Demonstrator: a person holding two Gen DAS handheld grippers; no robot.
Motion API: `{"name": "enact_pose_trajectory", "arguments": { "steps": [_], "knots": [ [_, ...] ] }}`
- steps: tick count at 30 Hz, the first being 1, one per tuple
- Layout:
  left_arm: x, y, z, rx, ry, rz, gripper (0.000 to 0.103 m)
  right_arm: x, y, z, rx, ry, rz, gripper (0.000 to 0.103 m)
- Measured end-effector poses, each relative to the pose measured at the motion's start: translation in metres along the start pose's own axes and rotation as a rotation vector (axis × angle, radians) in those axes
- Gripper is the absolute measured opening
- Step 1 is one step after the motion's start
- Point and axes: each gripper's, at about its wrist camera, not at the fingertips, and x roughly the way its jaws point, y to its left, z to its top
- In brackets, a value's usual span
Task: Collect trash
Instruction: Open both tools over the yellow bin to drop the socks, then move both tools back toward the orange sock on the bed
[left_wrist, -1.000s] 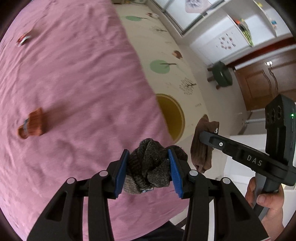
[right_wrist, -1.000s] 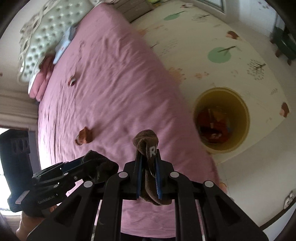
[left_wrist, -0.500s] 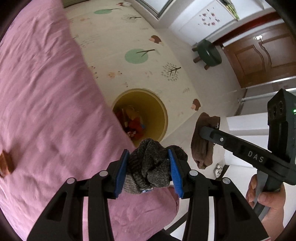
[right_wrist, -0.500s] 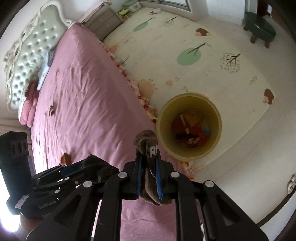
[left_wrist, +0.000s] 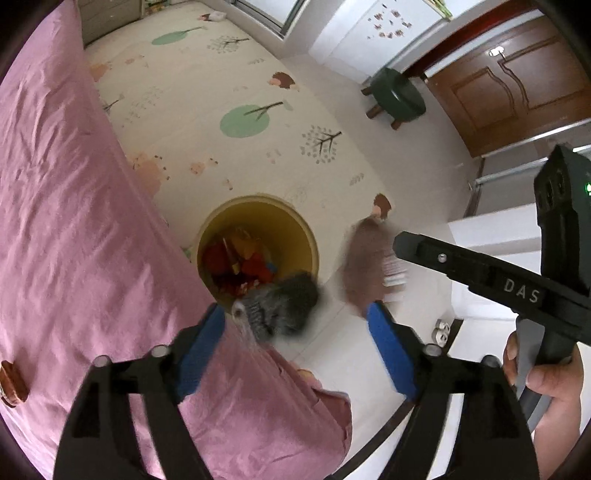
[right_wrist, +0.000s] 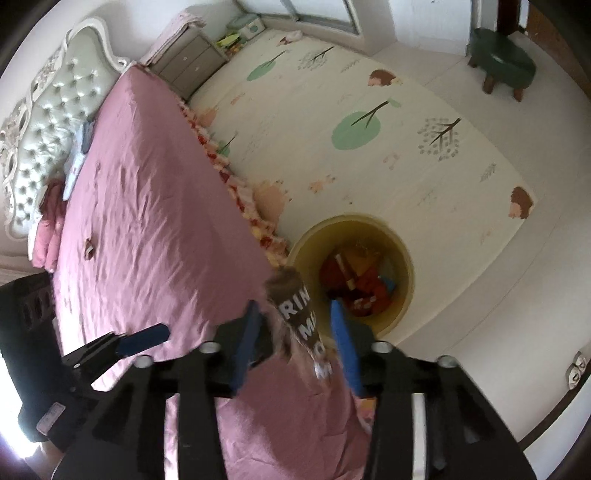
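**Releasing both items over the bin**

1. Left gripper (left_wrist: 295, 332): the jaws are opening and already stand wide. The grey knitted bundle (left_wrist: 280, 310) is between the blue pads, blurred, with no pad pressing on it. In the left wrist view it lies at 6 o'clock of the yellow bin (left_wrist: 310, 240), overlapping the near rim. Judge this drop as marginal: part of the bundle appears over the pink bedspread (left_wrist: 74, 221) rather than over the bin mouth. Keep the gripper pointed down and do not swing away until the bundle clears the pads.

2. Right gripper (right_wrist: 295, 332): the jaws are opening, about half wide. The brown lettered cloth (right_wrist: 295, 310) hangs between the pads, apparently free of both. In the right wrist view the bin (right_wrist: 402, 258) sits at 2 o'clock of the cloth, so the cloth looks short of the rim and over the bed edge. Expect it may land outside; check before moving on.

3. Remaining work: a small brown scrap (left_wrist: 11, 384) lies on the bedspread at 9 o'clock of the left gripper. Collect it next.
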Motion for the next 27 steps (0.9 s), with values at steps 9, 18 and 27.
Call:
{"name": "enact_pose_trajectory", "arguments": {
  "steps": [9, 18, 27],
  "knots": [
    [-0.015, 0.009, -0.01, -0.016, -0.011, 0.021, 0.08, -0.004, 0.007, -0.002, 0.0, 0.002, 0.024, 0.044],
    [-0.059, 0.057, -0.038, -0.103, -0.075, 0.064, 0.08, 0.014, 0.076, -0.02, -0.104, 0.057, 0.08, 0.044],
    [-0.098, 0.135, -0.087, -0.278, -0.137, 0.144, 0.08, 0.055, 0.16, -0.049, -0.228, 0.16, 0.123, 0.045]
  ]
}}
